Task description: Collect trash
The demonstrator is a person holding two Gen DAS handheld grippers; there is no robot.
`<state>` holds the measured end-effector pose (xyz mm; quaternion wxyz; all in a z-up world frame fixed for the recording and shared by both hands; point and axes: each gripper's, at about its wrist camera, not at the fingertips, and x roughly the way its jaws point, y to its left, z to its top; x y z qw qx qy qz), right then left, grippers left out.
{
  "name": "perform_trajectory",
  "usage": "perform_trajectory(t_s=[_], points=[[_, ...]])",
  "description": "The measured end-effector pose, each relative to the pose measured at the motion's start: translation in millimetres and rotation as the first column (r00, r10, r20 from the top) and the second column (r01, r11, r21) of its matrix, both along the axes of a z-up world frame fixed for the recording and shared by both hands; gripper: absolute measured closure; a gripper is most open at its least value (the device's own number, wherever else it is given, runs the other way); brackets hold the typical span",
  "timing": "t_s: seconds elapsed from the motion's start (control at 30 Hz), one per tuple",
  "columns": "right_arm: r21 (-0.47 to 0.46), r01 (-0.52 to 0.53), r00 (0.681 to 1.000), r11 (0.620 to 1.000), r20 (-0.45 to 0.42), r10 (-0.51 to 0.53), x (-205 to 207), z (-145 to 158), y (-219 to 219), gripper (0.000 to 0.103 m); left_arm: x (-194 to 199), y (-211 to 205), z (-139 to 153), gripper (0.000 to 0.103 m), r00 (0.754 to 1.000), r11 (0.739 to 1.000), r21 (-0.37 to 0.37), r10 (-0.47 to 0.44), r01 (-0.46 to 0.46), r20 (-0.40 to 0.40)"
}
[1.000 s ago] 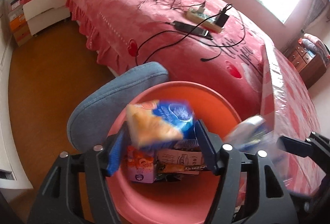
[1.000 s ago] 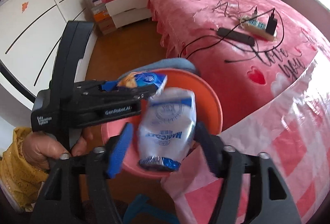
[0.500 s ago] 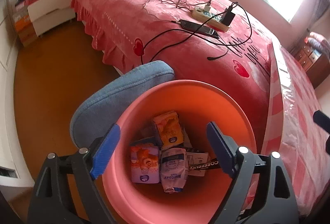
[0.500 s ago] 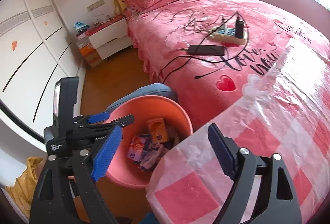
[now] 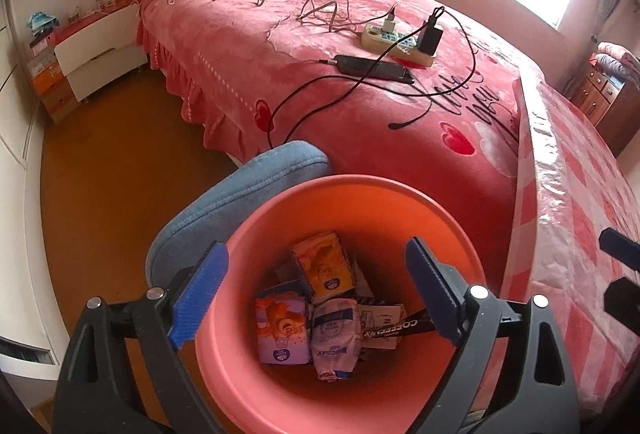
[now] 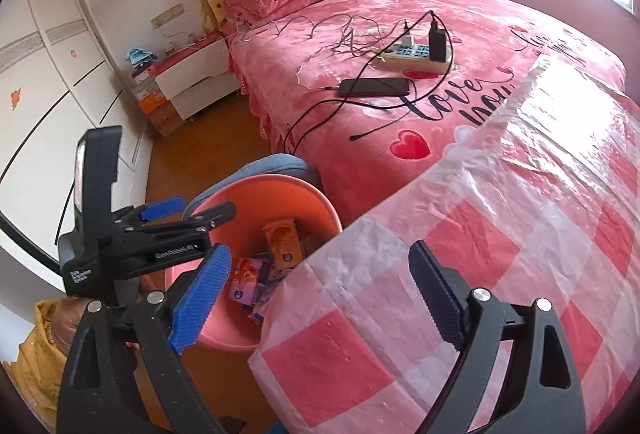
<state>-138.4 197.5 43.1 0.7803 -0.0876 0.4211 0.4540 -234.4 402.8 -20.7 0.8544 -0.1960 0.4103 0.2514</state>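
An orange bin [image 5: 400, 210] stands on the floor beside the table; it also shows in the right wrist view [image 6: 312, 202]. Several wrappers lie in it: an orange-yellow snack pack [image 5: 326, 268], a purple-orange pack [image 5: 282, 330], a white-blue pack [image 5: 334, 334] and a black coffee sachet [image 5: 396, 328]. My left gripper [image 5: 316, 298] is open and empty right above the bin; it also shows in the right wrist view [image 6: 188, 212]. My right gripper [image 6: 320, 302] is open and empty over the table's left edge.
A table with a pink checked plastic cover [image 6: 520, 234] is on the right. A blue padded seat [image 5: 240, 194] sits behind the bin. The pink bed [image 5: 320, 54] carries a power strip [image 5: 400, 40], a phone [image 5: 372, 68] and cables. A white nightstand [image 5: 96, 54] stands far left.
Both grippers opened and dropped their packs into the bin. The right gripper then pulled back up and right, over the table. The left gripper rose slightly above the bin.
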Motion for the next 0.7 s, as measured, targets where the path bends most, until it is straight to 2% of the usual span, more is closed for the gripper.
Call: perform_trajectory(t_s=[0.27,0.7], points=[[0.019,0.044,0.999,0.999,0.001,-0.044,6,1,-21,0.014,4,-10,17,0.012,0.999,1.000,0.019,-0.012,0.011,0.031],[0.054,0.123,0.992,0.991,0.019,-0.124,14,5,-62,0.014,24,-42,36,0.012,0.997,0.996,0.053,-0.072,0.070,0.036]])
